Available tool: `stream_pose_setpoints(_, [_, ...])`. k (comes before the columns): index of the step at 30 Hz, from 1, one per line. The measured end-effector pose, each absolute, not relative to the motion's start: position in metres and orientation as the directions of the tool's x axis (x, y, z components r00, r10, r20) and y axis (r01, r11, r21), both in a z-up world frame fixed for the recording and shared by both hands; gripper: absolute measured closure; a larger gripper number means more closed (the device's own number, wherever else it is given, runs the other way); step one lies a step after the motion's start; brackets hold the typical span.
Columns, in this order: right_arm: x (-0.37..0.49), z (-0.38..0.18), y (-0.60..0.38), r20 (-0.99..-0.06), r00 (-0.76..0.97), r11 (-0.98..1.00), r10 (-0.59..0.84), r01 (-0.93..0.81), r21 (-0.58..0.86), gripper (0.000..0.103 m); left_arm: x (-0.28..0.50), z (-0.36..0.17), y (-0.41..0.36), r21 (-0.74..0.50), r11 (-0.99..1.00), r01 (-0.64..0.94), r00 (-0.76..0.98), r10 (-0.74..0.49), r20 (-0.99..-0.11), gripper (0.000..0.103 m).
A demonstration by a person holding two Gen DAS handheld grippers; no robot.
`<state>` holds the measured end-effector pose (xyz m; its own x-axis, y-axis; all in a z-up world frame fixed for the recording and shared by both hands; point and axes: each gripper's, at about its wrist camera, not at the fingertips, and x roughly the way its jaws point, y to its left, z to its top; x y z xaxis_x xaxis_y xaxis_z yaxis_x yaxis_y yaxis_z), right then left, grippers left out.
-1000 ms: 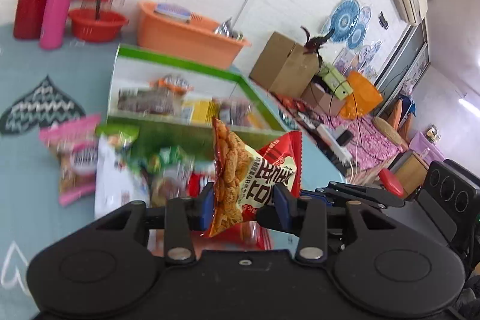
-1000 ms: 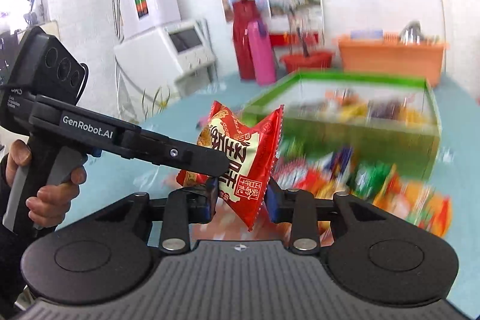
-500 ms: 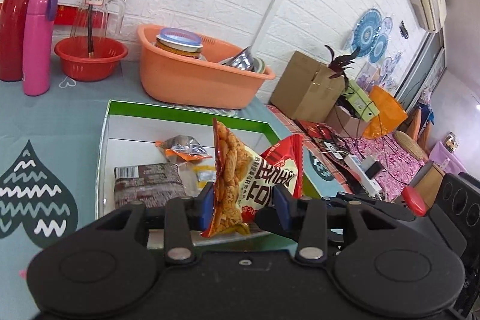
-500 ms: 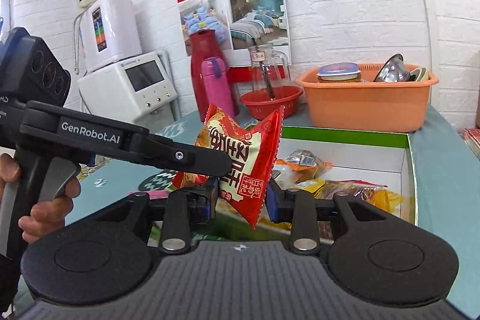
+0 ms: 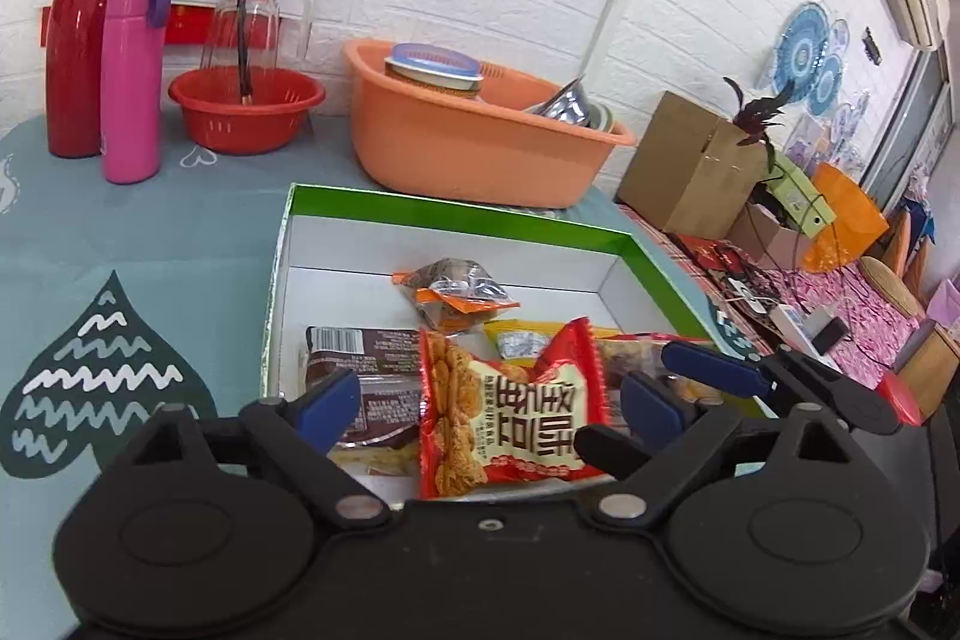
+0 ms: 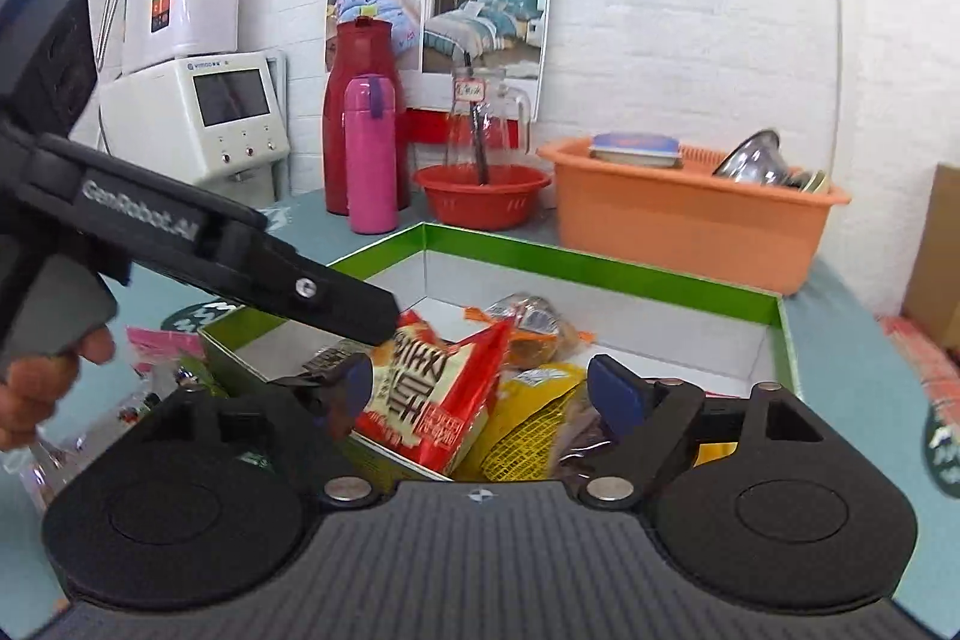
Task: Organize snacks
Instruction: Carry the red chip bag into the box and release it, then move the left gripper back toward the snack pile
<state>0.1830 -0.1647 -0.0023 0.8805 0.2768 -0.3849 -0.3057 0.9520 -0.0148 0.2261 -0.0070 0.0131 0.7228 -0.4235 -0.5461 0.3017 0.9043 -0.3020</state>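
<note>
snack packet (image 5: 510, 418): glossy foil; basin (image 5: 474, 142): smooth orange plastic; box (image 5: 456, 220): matt card

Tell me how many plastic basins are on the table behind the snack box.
2: a round red basin beside the pink bottle, and a larger orange basin of dishes just behind the green box. Others may be out of view.

One box (image 5: 456, 214), two flasks (image 5: 129, 76)

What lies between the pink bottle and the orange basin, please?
The red basket, holding a glass jug, stands between pink bottle and orange basin; both views show it.
</note>
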Motion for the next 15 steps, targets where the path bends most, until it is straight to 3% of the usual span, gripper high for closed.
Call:
stream_pose_setpoints(9, [0.104, 0.037, -0.182, -0.271, 0.919, 0.957, 0.288, -0.284, 0.054, 0.000, 0.138, 0.045, 0.001, -0.324, 0.892, 0.316, 0.760, -0.443, -0.475, 0.000])
stream_pose_setpoints(15, [0.061, 0.016, -0.184, -0.343, 0.895, 0.958, 0.285, -0.273, 0.084, 0.000, 0.096, 0.023, 0.004, -0.370, 0.878, 0.302, 0.754, -0.458, -0.471, 0.000])
